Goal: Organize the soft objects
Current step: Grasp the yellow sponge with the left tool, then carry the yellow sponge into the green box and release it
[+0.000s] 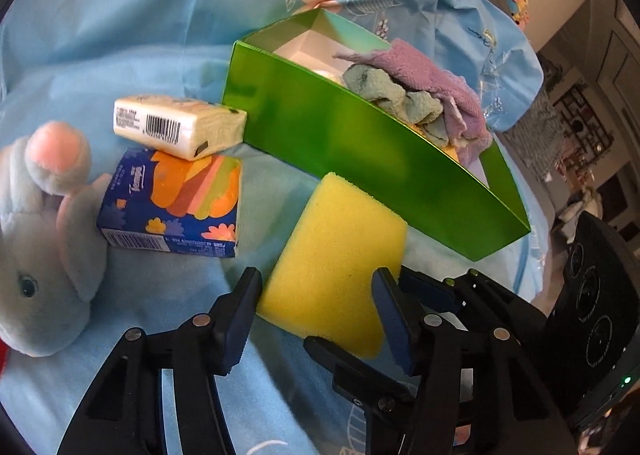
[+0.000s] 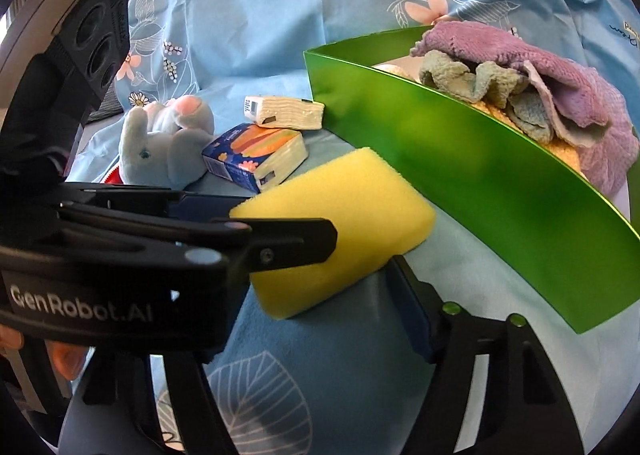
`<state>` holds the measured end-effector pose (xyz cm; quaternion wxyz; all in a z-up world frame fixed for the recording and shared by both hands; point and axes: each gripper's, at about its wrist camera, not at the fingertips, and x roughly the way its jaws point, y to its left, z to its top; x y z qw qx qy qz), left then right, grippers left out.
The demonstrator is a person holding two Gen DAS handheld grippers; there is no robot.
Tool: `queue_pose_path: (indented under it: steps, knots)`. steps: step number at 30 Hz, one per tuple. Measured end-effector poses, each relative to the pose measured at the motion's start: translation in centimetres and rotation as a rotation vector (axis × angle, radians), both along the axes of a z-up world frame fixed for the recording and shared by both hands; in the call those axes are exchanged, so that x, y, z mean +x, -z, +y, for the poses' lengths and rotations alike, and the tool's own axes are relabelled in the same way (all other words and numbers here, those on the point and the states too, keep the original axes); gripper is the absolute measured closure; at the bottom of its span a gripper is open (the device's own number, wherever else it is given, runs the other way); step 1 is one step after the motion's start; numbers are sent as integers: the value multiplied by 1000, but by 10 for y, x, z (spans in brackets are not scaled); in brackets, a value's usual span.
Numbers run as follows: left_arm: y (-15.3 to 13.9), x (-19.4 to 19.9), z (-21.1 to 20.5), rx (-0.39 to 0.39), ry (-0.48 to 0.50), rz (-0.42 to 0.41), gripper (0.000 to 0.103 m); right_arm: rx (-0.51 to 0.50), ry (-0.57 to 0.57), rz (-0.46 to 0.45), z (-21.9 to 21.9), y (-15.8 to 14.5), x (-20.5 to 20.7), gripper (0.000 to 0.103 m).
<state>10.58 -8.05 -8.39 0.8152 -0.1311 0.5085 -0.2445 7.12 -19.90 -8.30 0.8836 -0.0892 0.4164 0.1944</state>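
Yellow sponge [image 1: 336, 255], left wrist view: lay on the blue floral cloth [image 1: 120, 35], just beside the near wall of the green box, between two black fingers.
Left gripper [image 1: 316, 283]: stood roughly half open, pads against both sides of the sponge, gripping it as far as could be seen.
Green box [image 1: 340, 143]: stood open-topped on the cloth beyond the sponge; held a purple towel [image 1: 432, 71] draped over a crumpled grey-green rag [image 1: 400, 95].
Tissue packs: white pack [image 1: 180, 125] rested on top of the blue-and-orange pack [image 1: 172, 207], left of the box.
Plush toy [image 1: 44, 255]: pale blue with pink patches, lay at the far left, touching the blue-and-orange pack.
Sponge, right wrist view: sat in the middle, close to the curved green wall.
Left gripper, same view: reached in from the left, one black finger across the sponge's near face, a blue pad at its far side.
Right gripper [image 2: 316, 295]: right finger touched the sponge's lower corner; left finger hidden behind the left gripper, so could not tell whether clamped or merely set around it.
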Motion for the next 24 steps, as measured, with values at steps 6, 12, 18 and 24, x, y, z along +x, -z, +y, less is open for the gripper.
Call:
queue_pose_path:
  steps: [6,12,18,24]
  knots:
    - [-4,-7,0,20,8,-10,48,14,-16,-9,0,-2,-3,50]
    - [-37,-28,2,37,12,-97,48,67,-29,-66,-2,-23,-18,52]
    - [-79,-22,-2,36,10,-208,48,79,-43,-193,-1,-62,-22,52]
    - [-111,24,-21,43,18,-258,48,52,-21,-277,-7,-97,13,52]
